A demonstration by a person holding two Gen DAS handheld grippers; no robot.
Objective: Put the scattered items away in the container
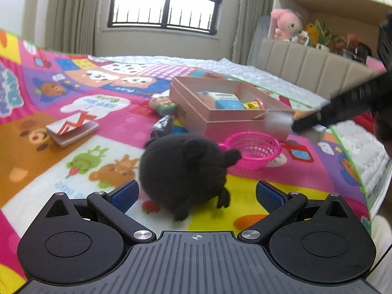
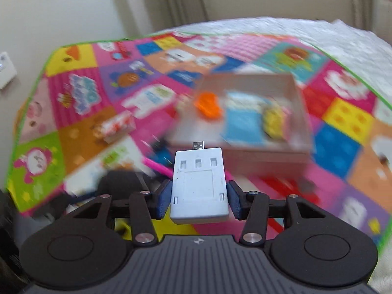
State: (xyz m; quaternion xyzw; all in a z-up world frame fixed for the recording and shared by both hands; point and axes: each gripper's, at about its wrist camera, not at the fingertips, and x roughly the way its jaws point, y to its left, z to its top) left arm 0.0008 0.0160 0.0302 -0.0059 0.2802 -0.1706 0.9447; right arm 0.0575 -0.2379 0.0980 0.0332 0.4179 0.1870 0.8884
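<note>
A pink open box [image 1: 230,120] stands on the colourful play mat, holding a blue carton [image 1: 226,101] and a yellow toy [image 1: 253,104]. A black plush toy [image 1: 186,169] lies on the mat just ahead of my left gripper [image 1: 196,193], which is open with its blue pads on either side and clear of it. My right gripper [image 2: 199,196] is shut on a flat white device [image 2: 199,186] with a small plug at its tip. It hangs in front of the blurred box [image 2: 296,112], which also holds an orange item [image 2: 208,105]. The white device [image 1: 279,122] shows at the box's near right corner.
A pink mesh basket [image 1: 254,149] sits right of the plush. A small red-and-white booklet [image 1: 71,128] lies on the mat at left. Small toys [image 1: 164,107] cluster against the box's left side. The mat [image 1: 36,147] covers a bed with a padded headboard [image 1: 306,61].
</note>
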